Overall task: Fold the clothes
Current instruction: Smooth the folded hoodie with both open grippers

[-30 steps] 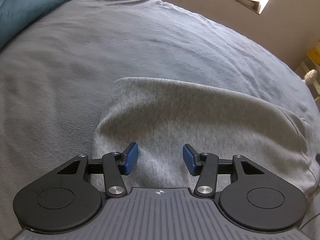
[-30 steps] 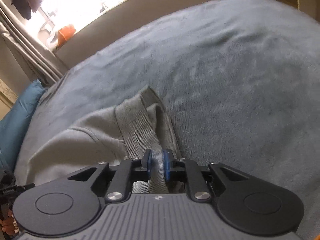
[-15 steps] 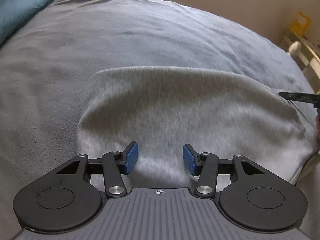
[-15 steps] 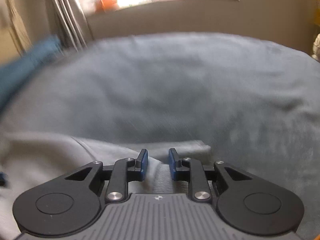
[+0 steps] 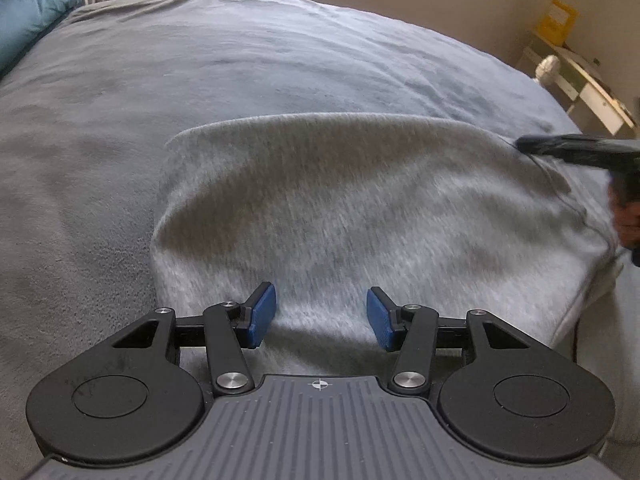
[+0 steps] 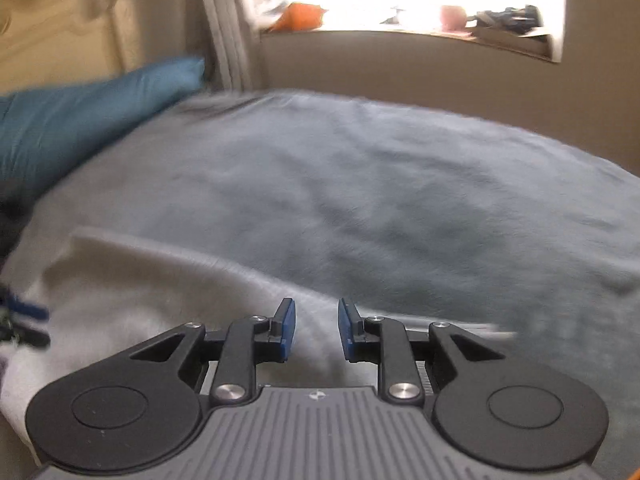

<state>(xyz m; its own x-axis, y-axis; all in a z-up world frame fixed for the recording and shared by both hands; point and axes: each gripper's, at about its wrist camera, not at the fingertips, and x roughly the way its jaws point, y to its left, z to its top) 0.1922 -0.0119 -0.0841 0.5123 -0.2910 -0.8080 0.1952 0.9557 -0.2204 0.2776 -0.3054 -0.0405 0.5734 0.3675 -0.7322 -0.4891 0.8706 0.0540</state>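
Grey garment (image 5: 360, 208), bed (image 5: 280, 60): ribbed hem released by opening right tongs (image 6: 313, 330), nothing pinched; left tongs (image 5: 321, 317) spread above it; fold judged laid.

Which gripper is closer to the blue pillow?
Left, I think. The left gripper works the grey garment's end on the blue pillow's side; the right gripper, jaws opening with nothing pinched, is over the garment's other end, farther away.
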